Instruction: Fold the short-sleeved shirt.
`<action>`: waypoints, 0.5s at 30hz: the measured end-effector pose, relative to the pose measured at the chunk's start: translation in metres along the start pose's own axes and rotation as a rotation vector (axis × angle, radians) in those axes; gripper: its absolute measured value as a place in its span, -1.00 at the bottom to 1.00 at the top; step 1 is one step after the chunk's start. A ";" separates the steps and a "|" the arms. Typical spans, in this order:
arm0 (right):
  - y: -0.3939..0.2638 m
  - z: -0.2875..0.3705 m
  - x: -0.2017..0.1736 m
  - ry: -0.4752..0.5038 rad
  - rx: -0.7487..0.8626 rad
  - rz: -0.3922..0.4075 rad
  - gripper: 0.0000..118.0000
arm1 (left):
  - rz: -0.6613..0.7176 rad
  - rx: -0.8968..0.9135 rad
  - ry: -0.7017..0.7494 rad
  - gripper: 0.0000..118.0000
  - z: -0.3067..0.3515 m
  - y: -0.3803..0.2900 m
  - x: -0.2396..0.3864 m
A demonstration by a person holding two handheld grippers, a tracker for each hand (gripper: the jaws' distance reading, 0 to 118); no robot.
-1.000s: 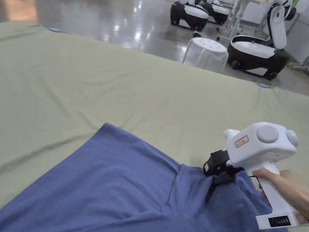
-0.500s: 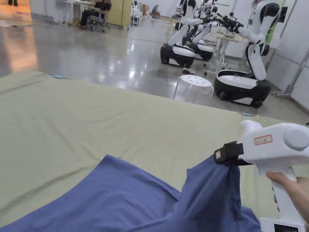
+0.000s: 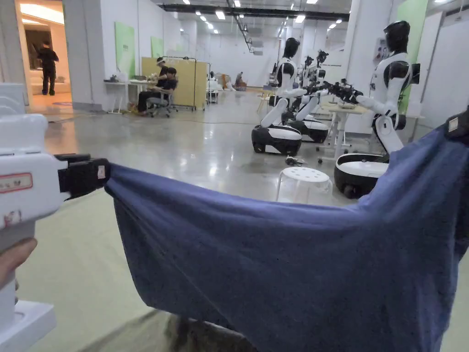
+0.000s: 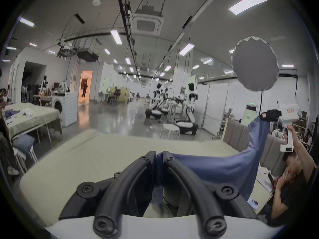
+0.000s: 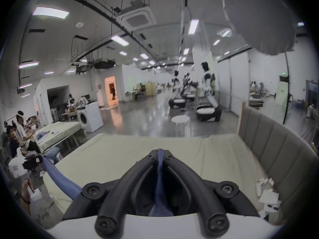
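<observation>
The blue short-sleeved shirt (image 3: 284,270) hangs stretched in the air above the pale green table cover (image 3: 68,275), held up at two points. My left gripper (image 3: 103,176) pinches its left end, and its jaws are shut on blue cloth (image 4: 159,166) in the left gripper view. At the far right edge my right gripper (image 3: 458,126) holds the other end higher, and its jaws clamp a strip of the shirt (image 5: 160,161) in the right gripper view. The shirt's lower edge droops toward the cover.
A white stool (image 3: 303,182) and several wheeled humanoid robots (image 3: 389,105) stand on the shiny floor beyond the table. A padded grey headboard (image 5: 276,149) borders the table's right side. People sit at tables (image 5: 57,134) to the left.
The shirt has been lifted off the cover and spread between both grippers. The right gripper rose from cloth level to the upper right; the left gripper came into view. The camera tilted up.
</observation>
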State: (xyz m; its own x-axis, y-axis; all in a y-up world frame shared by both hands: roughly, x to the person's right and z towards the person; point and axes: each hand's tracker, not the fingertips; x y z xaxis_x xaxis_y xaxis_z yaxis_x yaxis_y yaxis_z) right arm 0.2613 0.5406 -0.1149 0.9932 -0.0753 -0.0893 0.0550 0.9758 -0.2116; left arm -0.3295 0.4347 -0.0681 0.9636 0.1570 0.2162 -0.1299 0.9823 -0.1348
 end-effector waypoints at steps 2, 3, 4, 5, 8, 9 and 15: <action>0.022 0.004 -0.001 -0.032 0.028 0.021 -0.92 | -0.010 0.011 0.000 -0.87 -0.017 0.031 0.005; 0.033 0.004 -0.003 -0.062 0.027 0.041 -0.92 | -0.019 0.019 -0.001 -0.87 -0.026 0.044 0.008; 0.044 -0.002 -0.001 -0.093 0.046 0.055 -0.92 | -0.025 0.025 0.007 -0.87 -0.036 0.057 0.011; 0.055 -0.005 -0.004 -0.123 0.075 0.070 -0.92 | -0.046 0.027 0.008 -0.87 -0.044 0.069 0.027; 0.086 -0.018 -0.013 -0.157 0.123 0.066 -0.92 | -0.083 0.035 0.050 -0.87 -0.071 0.099 0.037; 0.095 -0.022 -0.018 -0.171 0.173 0.065 -0.92 | -0.083 0.036 0.050 -0.87 -0.083 0.107 0.034; 0.141 -0.053 -0.044 -0.211 0.220 0.120 -0.92 | -0.116 0.042 0.114 -0.87 -0.123 0.140 0.038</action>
State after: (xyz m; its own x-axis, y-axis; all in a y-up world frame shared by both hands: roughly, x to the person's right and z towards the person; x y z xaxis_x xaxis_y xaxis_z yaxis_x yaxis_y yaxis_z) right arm 0.2198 0.6703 -0.1926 0.9921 0.0646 0.1076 -0.0656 0.9978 0.0055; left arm -0.2819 0.5661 -0.1976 0.9926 0.0325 0.1166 -0.0239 0.9969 -0.0747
